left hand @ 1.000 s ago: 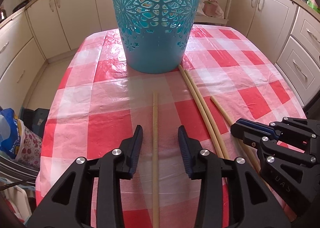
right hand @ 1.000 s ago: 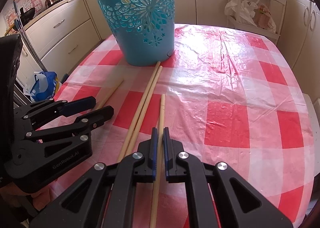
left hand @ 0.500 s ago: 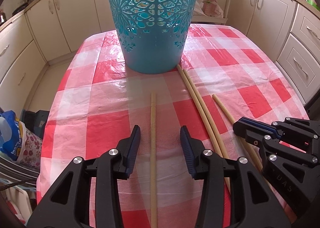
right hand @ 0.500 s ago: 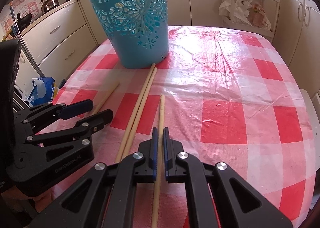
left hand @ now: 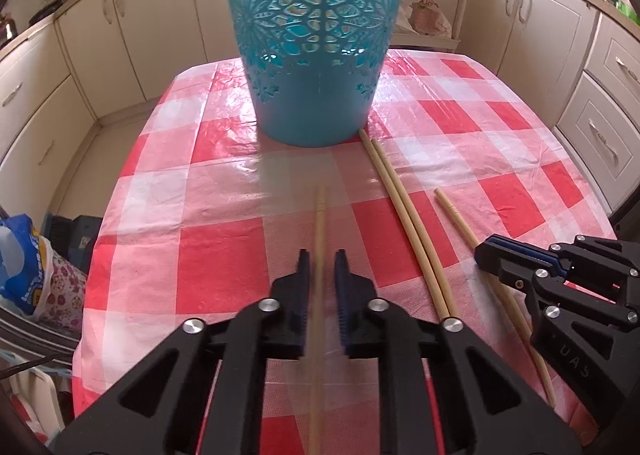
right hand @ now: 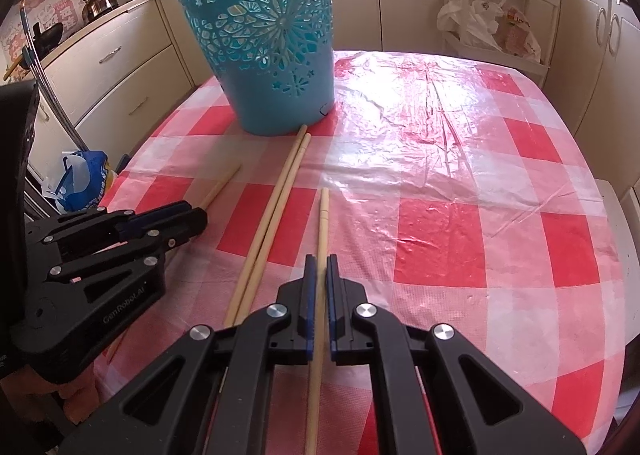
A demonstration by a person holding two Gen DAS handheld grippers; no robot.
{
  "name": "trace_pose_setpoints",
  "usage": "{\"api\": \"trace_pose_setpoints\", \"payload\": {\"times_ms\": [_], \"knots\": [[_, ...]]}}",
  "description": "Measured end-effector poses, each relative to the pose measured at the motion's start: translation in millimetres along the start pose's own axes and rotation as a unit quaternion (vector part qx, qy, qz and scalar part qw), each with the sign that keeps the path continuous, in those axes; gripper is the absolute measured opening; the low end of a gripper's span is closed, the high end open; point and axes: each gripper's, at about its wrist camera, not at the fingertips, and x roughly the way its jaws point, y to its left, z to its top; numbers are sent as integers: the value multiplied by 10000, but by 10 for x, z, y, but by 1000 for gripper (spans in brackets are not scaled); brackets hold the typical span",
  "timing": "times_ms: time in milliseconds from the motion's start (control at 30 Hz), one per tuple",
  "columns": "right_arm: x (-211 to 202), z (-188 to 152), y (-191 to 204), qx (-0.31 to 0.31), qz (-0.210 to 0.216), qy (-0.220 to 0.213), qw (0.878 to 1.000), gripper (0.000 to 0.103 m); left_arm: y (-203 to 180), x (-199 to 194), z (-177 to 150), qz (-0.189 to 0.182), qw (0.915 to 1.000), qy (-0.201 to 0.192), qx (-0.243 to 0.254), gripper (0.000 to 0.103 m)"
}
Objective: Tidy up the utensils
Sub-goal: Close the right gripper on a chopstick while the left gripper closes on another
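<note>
I see left gripper [left hand: 320, 275] fingers nearly closed around a long bamboo chopstick [left hand: 320, 231], blurred; right gripper [right hand: 321, 279] clamped on another [right hand: 322, 231]. Two more [right hand: 280, 191] lie on the red-checked tabletop [right hand: 460, 191], tips at the teal cut-out plastic basket [right hand: 272, 55]

On the table [left hand: 500, 127] before you, the basket [left hand: 316, 55] stood at the far middle. A pair of sticks [left hand: 404, 215] lay side by side, their far ends touching the basket's base. Left of that pair lay one stick [left hand: 320, 239], which ran between the fingers of your left gripper [left hand: 320, 275]. Right of the pair lay another stick [right hand: 322, 239], which ran between the fingers of your right gripper [right hand: 320, 279]. Cabinets [left hand: 80, 67] stood behind the table.
</note>
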Motion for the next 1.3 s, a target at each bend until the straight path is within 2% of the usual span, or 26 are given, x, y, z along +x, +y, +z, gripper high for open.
{"api": "trace_pose_setpoints", "payload": {"times_ms": [233,400,567,633,700,767,933,1167,1233,1300], "knots": [[11,15,-53,97,98,137,9998,6,54,-2,-10,-82,9998,-2,-180,9],[19,10,-66,28,140,102,9998,6,60,-7,-9,-219,9996,-18,-189,16],[11,-7,-63,87,125,42,9999,6,-14,-11,-3,-188,9998,-19,-108,22],[9,-15,-74,153,153,30,9998,6,-25,-13,-10,-156,9998,-38,-95,22],[6,-18,-75,161,162,22,9997,6,-8,-11,-11,-122,9998,-41,-125,10],[9,-13,-80,176,170,28,9997,6,28,-8,-10,-166,9997,-22,-199,6],[19,12,-78,114,170,102,9997,6,32,-8,-10,-151,9998,6,-156,6],[15,-12,-52,25,93,20,10000,6,-41,-9,-12,-157,9999,-12,-19,17],[7,-16,-57,118,101,7,9999,6,-48,-10,-14,-138,9999,-26,-10,16],[-15,-28,-65,186,90,-53,9998,6,-27,-10,-16,-138,9999,-35,-46,8]]}}
